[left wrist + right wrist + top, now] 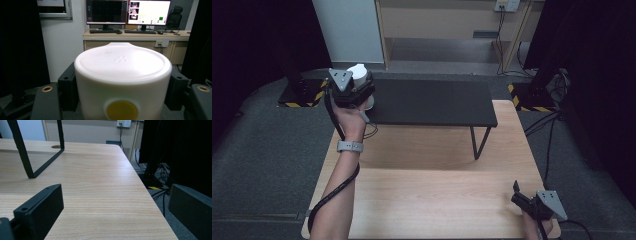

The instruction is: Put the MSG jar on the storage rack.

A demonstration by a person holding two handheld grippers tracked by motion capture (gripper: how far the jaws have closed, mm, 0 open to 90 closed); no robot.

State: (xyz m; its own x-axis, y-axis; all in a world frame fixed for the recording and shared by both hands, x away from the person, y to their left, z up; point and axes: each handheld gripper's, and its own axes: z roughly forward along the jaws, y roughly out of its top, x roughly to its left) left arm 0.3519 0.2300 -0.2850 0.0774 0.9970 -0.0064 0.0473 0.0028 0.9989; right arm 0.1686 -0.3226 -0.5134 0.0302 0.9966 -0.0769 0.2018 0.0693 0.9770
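A white round container (122, 75) with a yellow dot on its side sits between the two black jaws of my left gripper (122, 85), which press on both its flanks. In the high view the left gripper (353, 86) holds this white container (357, 72) over the left end of the black shelf (432, 102). My right gripper (524, 196) rests low at the table's near right corner. Its jaws stand wide apart over the bare wood (100, 195), with nothing between them.
The black shelf stands on thin metal legs (476, 142) on the wooden table (437, 190); one leg (23, 152) shows in the right gripper view. Beyond the table are a desk with monitors (127, 12), black stands and floor cables (547, 130).
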